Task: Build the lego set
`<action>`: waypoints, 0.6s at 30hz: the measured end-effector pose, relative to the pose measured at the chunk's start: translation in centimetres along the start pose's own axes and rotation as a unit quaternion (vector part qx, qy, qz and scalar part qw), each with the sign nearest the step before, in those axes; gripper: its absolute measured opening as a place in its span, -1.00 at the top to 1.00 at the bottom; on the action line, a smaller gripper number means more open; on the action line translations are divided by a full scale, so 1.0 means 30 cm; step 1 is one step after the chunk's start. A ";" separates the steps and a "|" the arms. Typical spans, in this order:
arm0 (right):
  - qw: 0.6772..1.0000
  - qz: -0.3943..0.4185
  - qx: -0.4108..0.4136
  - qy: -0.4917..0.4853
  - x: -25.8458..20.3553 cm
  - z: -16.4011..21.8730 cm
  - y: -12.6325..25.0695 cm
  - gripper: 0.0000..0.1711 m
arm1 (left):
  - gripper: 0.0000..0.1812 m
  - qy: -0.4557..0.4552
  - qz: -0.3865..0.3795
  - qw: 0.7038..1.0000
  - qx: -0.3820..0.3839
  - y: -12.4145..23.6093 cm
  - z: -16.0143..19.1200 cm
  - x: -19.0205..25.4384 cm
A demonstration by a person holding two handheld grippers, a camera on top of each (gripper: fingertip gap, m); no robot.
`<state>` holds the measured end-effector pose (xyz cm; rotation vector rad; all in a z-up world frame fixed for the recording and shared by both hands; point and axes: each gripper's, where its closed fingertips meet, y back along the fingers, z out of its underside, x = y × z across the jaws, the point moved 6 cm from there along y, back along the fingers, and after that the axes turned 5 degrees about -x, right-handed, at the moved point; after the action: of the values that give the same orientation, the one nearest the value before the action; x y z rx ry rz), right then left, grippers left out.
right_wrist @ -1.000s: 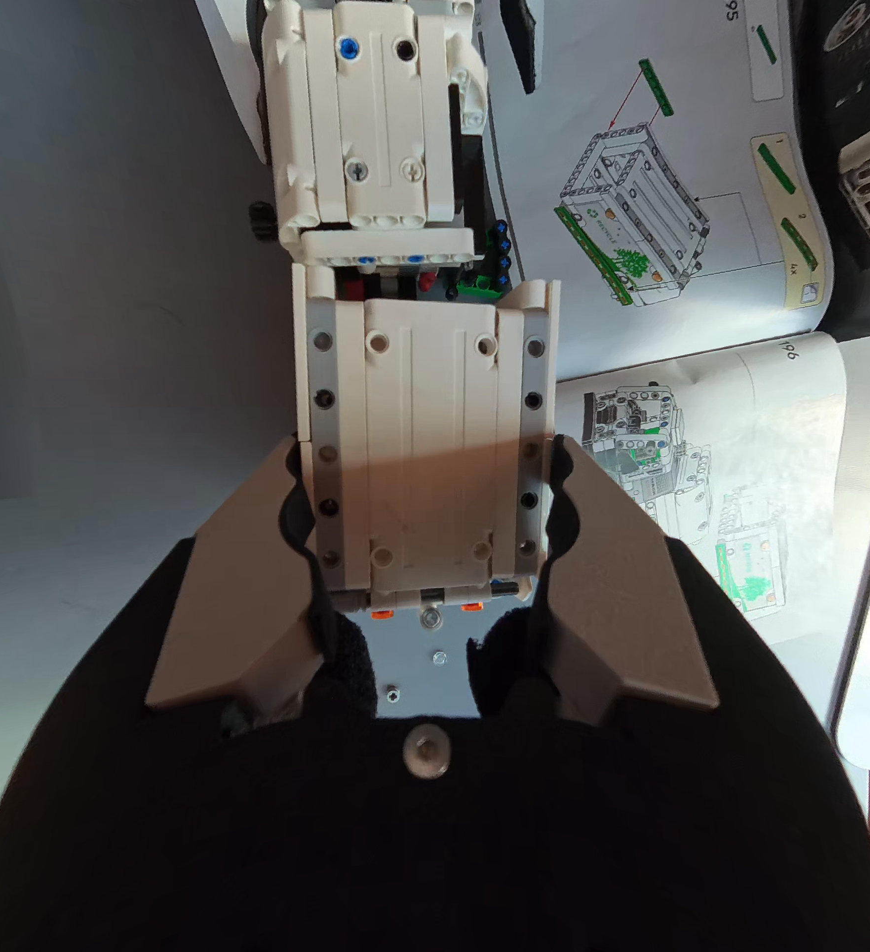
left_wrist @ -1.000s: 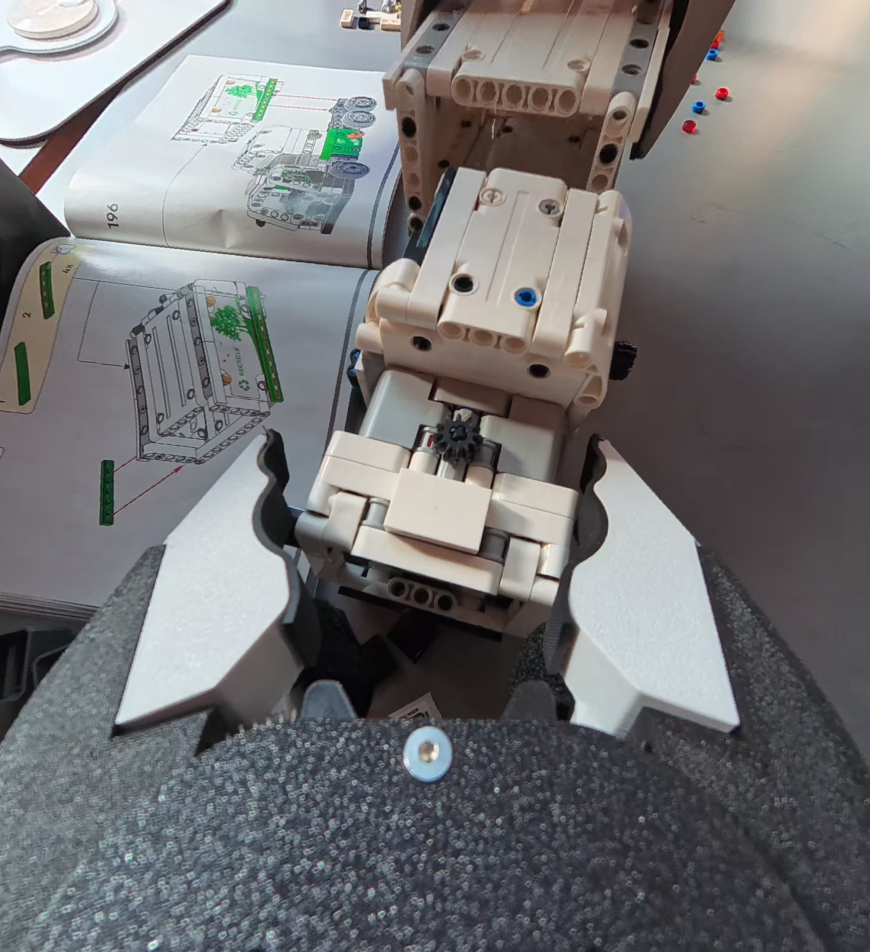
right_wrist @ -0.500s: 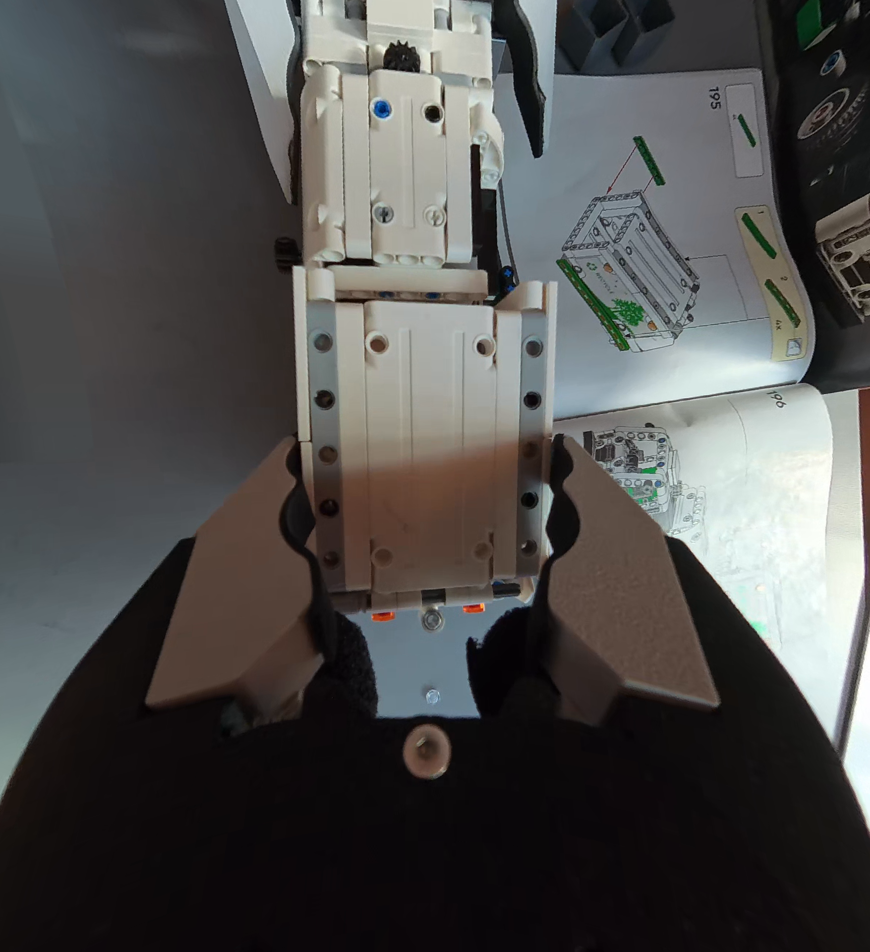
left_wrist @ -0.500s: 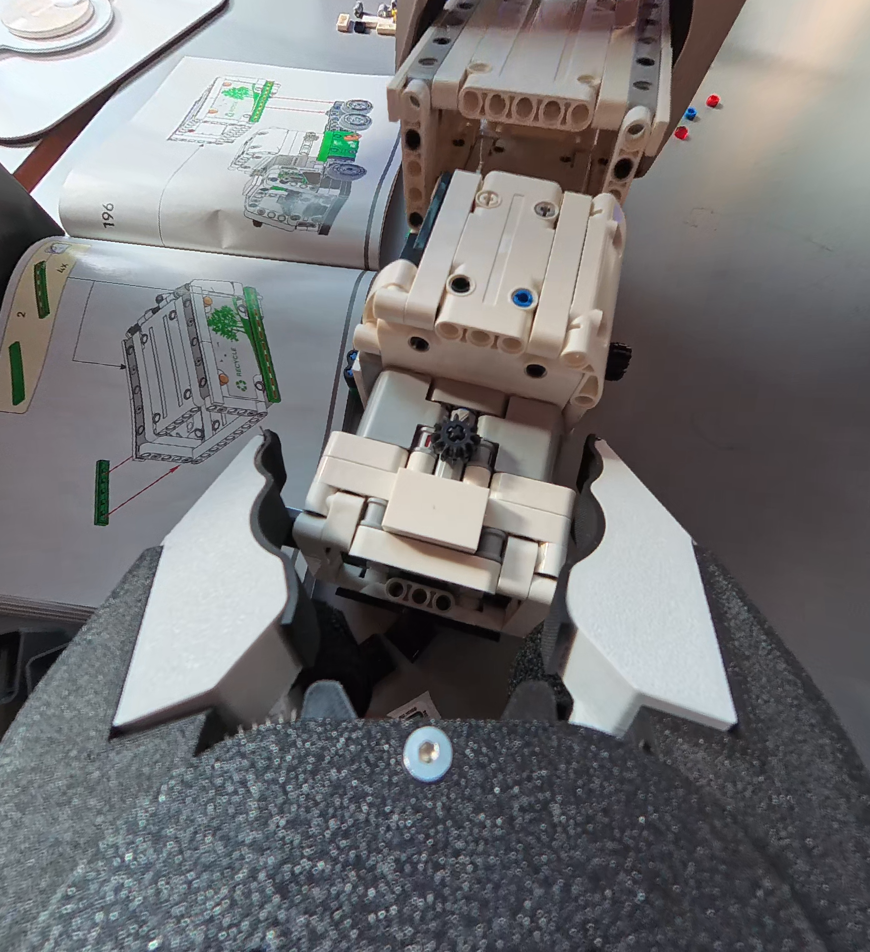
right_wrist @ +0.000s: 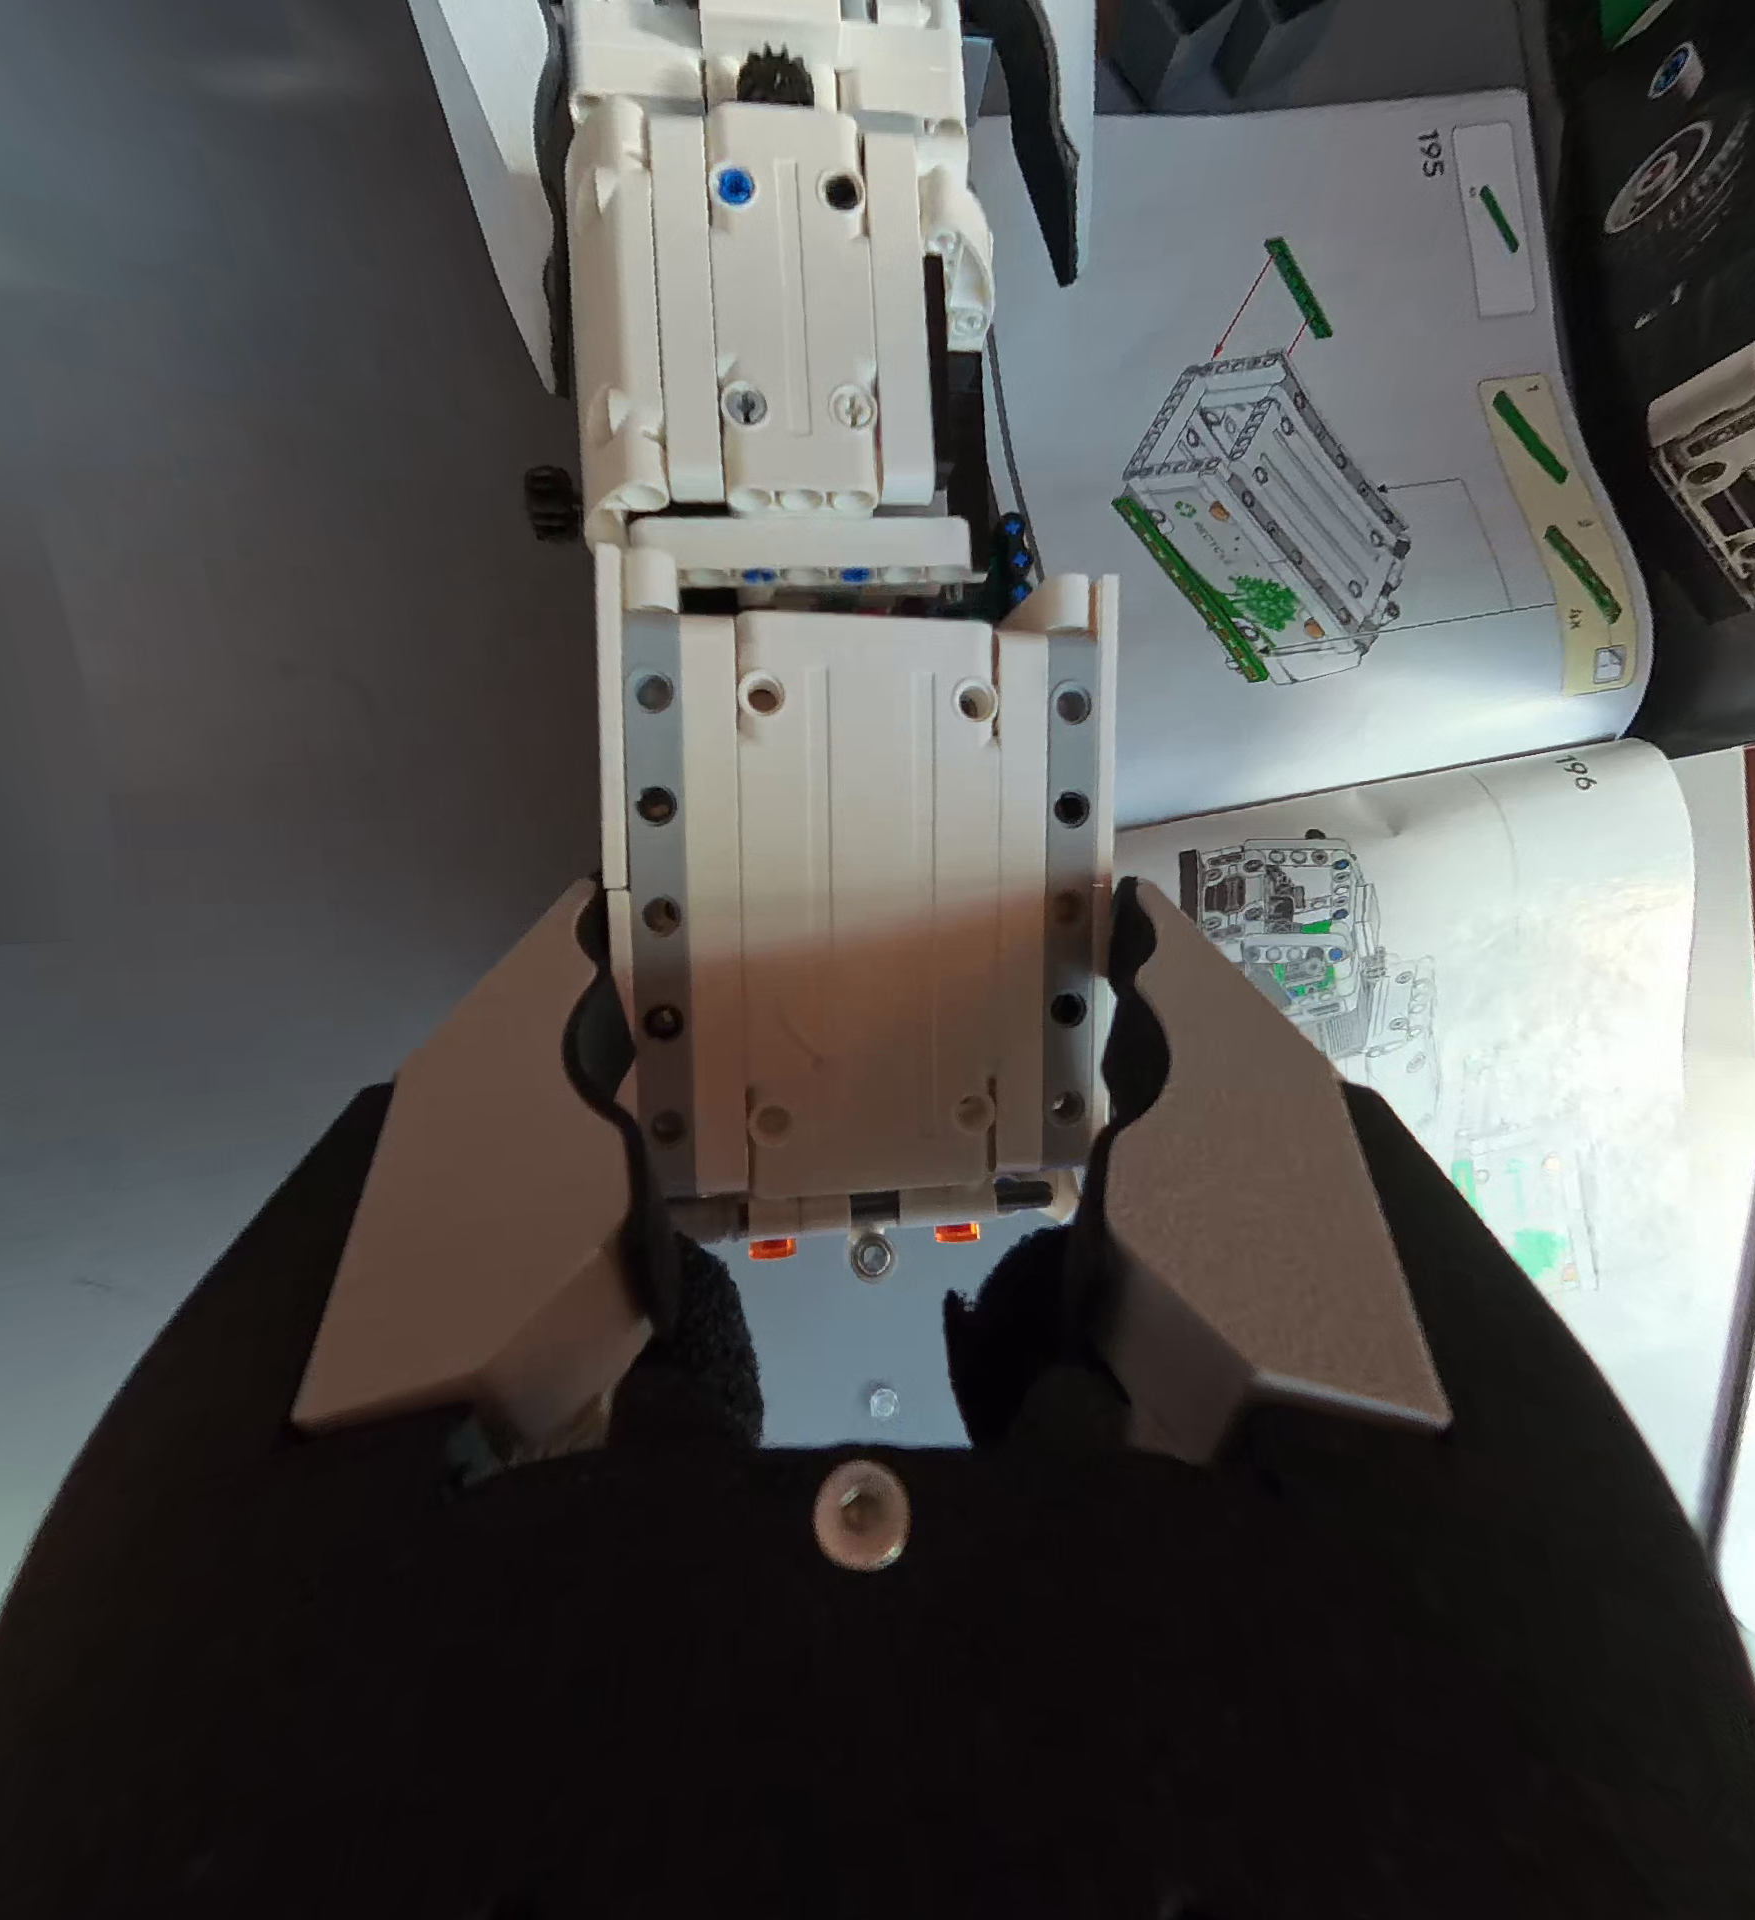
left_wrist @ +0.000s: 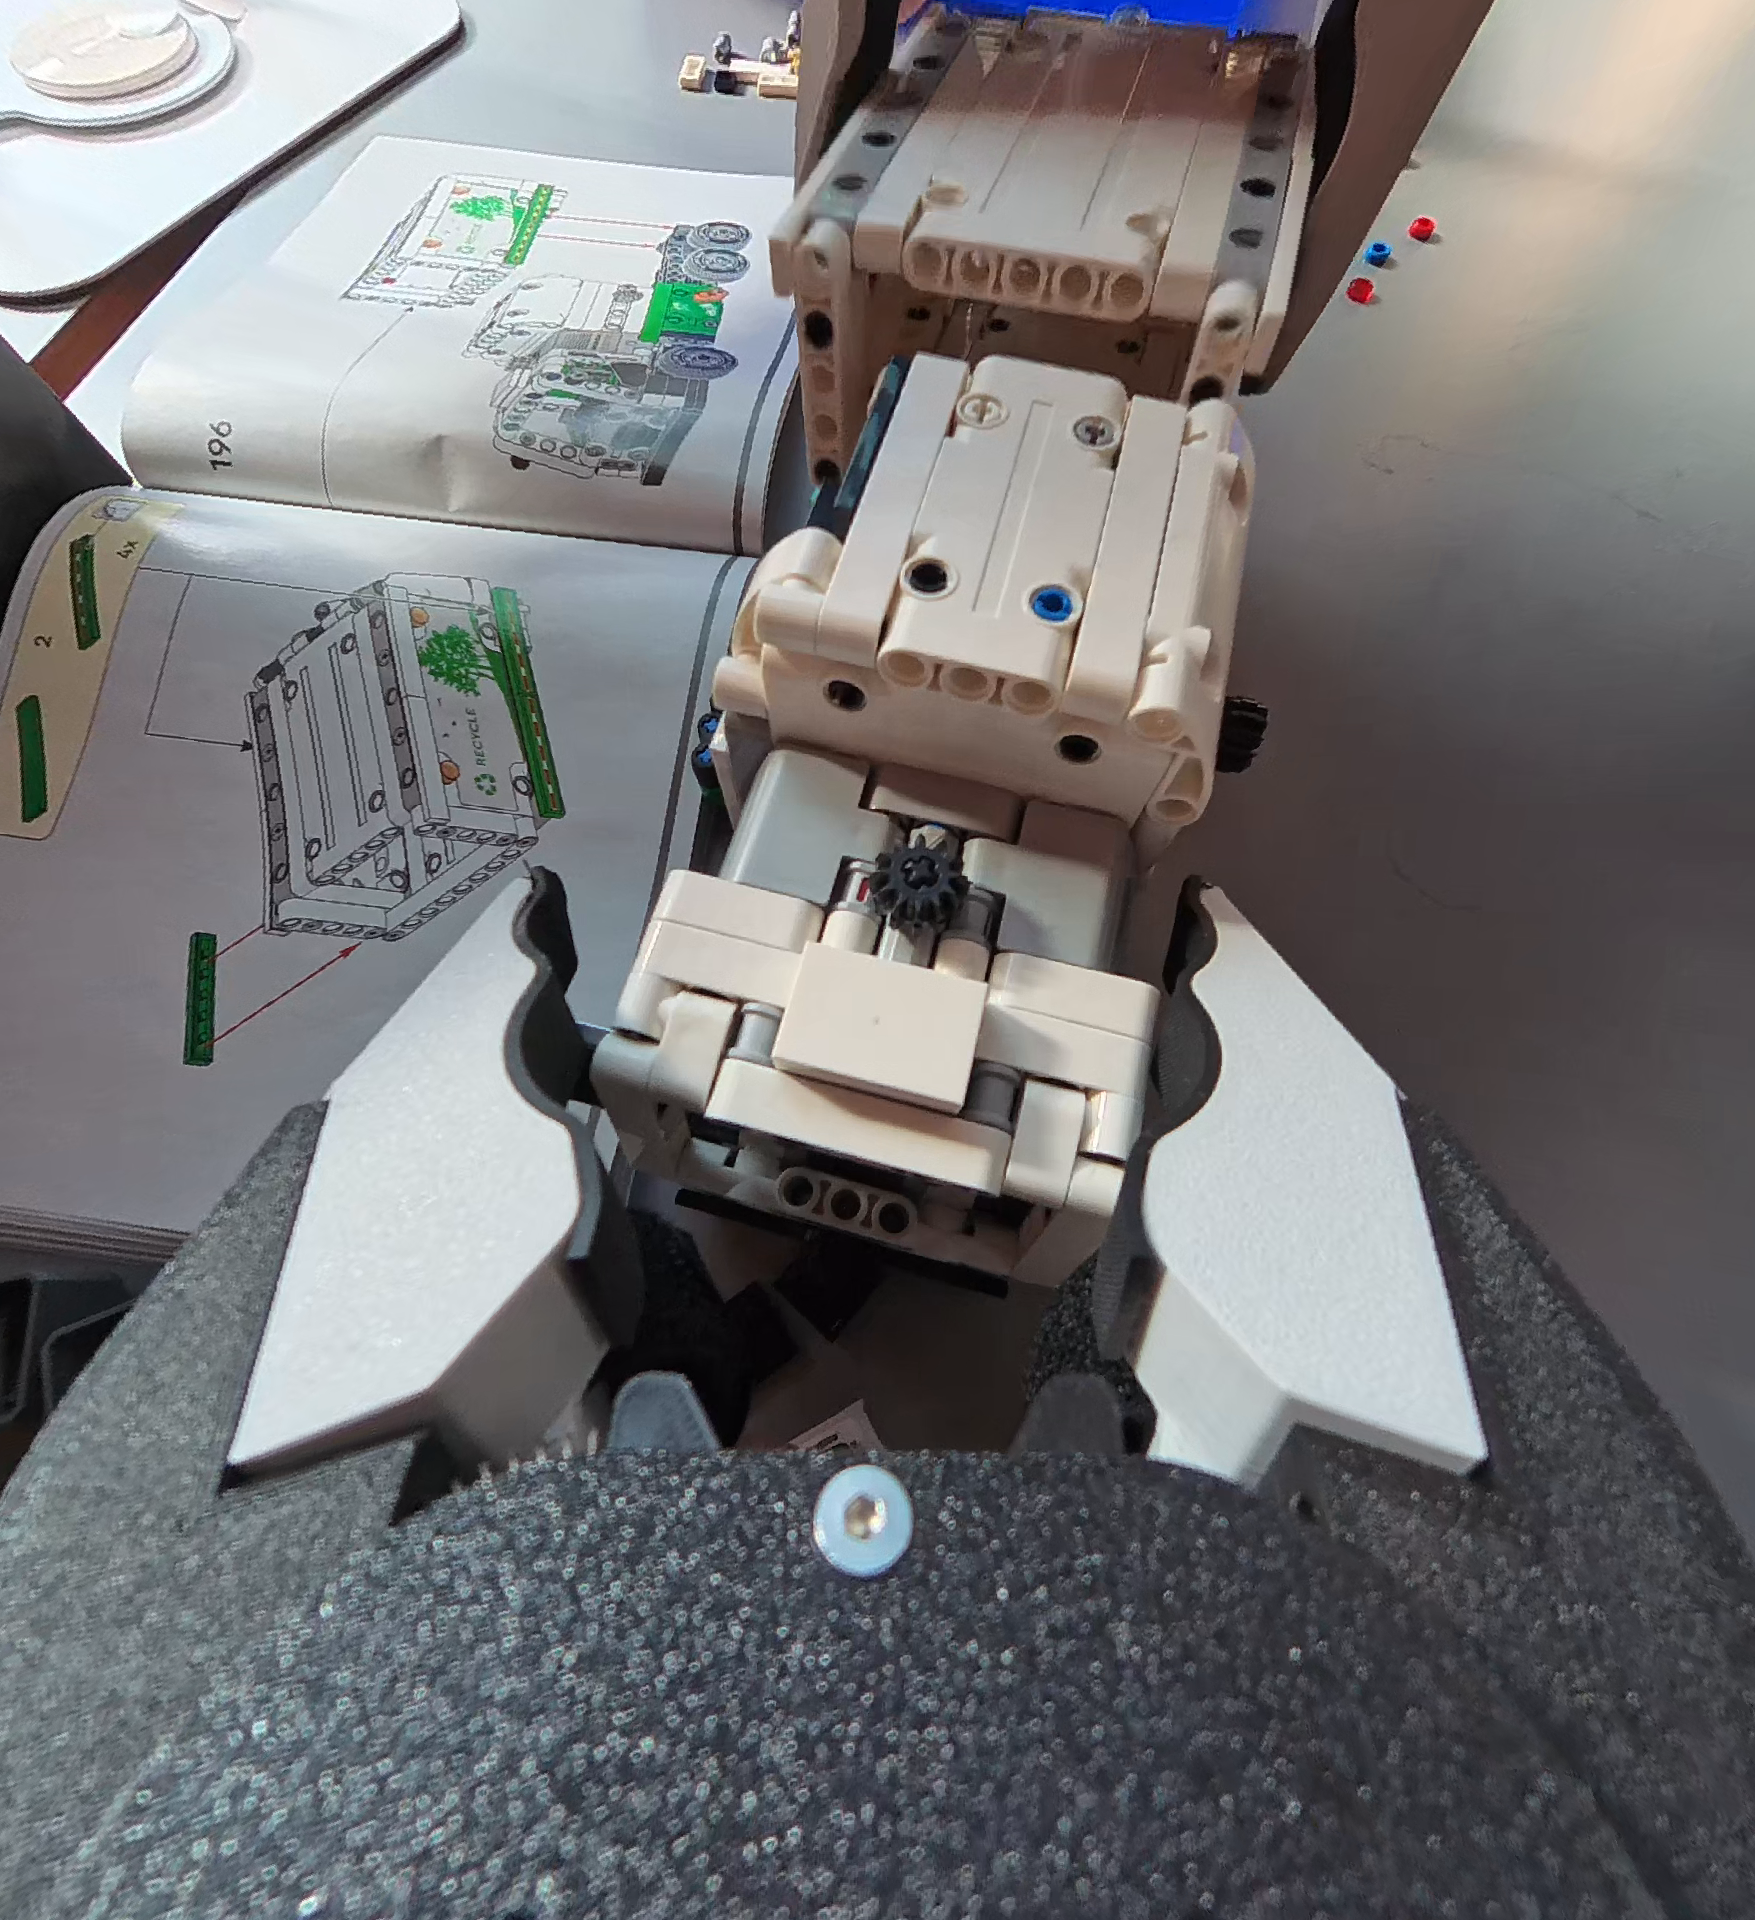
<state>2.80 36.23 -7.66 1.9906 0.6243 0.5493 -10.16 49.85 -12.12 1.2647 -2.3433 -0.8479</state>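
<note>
My left gripper [left_wrist: 868, 966] is shut on the front of a white lego truck cab [left_wrist: 966, 665] that has a small black gear [left_wrist: 914, 883] on top. Right behind the cab stands the white box body [left_wrist: 1029, 208] with grey hole strips. My right gripper [right_wrist: 860, 914] is shut on the box body [right_wrist: 862, 883] from the opposite end. The cab [right_wrist: 800, 312] shows beyond it, with the left gripper's fingers [right_wrist: 1044, 156] at the top. Whether box and chassis are joined is hidden.
An open instruction booklet [left_wrist: 333, 727] lies left of the model on the grey table; it also shows in the right wrist view [right_wrist: 1320, 520]. Small red and blue pins [left_wrist: 1377, 255] lie far right. A white pad [left_wrist: 125, 125] lies far left. A black lego box [right_wrist: 1735, 312] lies beyond the booklet. The tips of one gripper are about 12 cm away from the tips of the other.
The box body's near end has come lower and closer behind the cab, and more of the cab shows past it. Both grippers keep their hold.
</note>
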 end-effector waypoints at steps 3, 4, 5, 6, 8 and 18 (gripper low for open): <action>1.000 0.013 -0.010 0.021 -0.015 0.002 -0.021 -0.08 | -0.23 0.000 -0.001 1.000 0.001 -0.004 -0.003 0.004; 1.000 0.013 -0.018 0.022 -0.017 -0.002 -0.022 -0.08 | -0.24 -0.002 -0.004 1.000 0.001 -0.005 -0.002 0.004; 0.999 0.014 -0.024 0.024 -0.018 -0.005 -0.022 -0.08 | -0.24 -0.003 -0.006 1.000 0.000 -0.004 0.000 0.003; 0.999 0.016 -0.027 0.026 -0.018 -0.007 -0.024 -0.08 | -0.24 -0.004 -0.007 1.000 -0.002 -0.003 0.001 0.002; 0.999 0.014 -0.030 0.024 -0.016 -0.009 -0.026 -0.08 | -0.24 -0.005 -0.009 1.000 -0.005 -0.002 0.002 0.000; 0.999 0.027 -0.029 0.005 -0.010 -0.007 -0.024 -0.08 | -0.24 -0.005 -0.006 1.000 0.001 -0.002 0.002 -0.001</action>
<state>2.28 36.49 -8.24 1.9559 0.5555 0.6036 -10.14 49.86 -12.20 1.2809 -2.3463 -0.8574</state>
